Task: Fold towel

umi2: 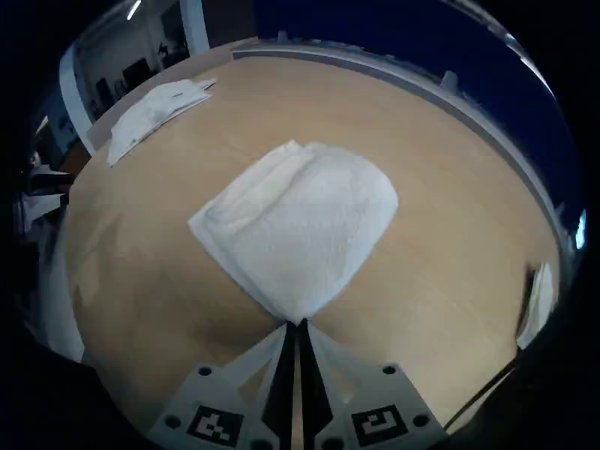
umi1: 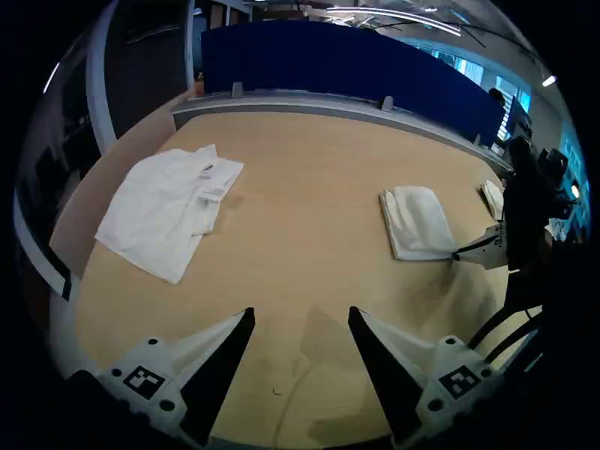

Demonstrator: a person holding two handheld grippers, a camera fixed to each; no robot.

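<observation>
A white towel [umi1: 414, 221] lies folded into a narrow rectangle on the right part of the wooden table [umi1: 307, 172]. In the right gripper view this folded towel [umi2: 300, 225] spreads out just ahead of my right gripper [umi2: 298, 324], whose fingers are closed together on its near corner. The left gripper view also catches that right gripper [umi1: 459, 256] at the towel's near right corner, held by a person in dark clothes [umi1: 529, 217]. My left gripper [umi1: 300, 315] hovers open over bare table near the front edge, holding nothing.
A second white cloth [umi1: 169, 210] with a label lies loosely folded at the table's left, and the right gripper view has it [umi2: 154, 112] far off. A small white piece [umi1: 493, 196] lies at the right edge. A blue partition [umi1: 337, 60] runs behind the table.
</observation>
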